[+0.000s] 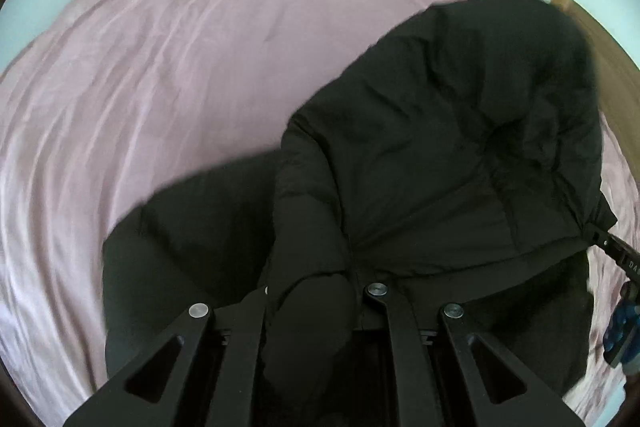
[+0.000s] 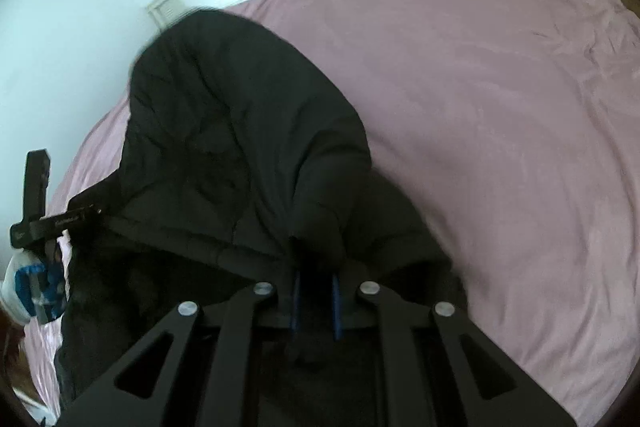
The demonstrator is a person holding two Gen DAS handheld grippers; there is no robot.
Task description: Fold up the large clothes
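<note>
So, left gripper (image 1: 316,291): fingers pinching the black coat (image 1: 440,131)
right gripper (image 2: 316,267): fingers pinching coat too
bed (image 1: 160,67): pink, under coat

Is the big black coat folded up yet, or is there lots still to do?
Not yet. Done: both tongs, left and right, are shut on the black puffer jacket. In hand: its hood end is lifted above the pink bedspread. Left: laying it flat and folding it; no neat fold shows.
</note>
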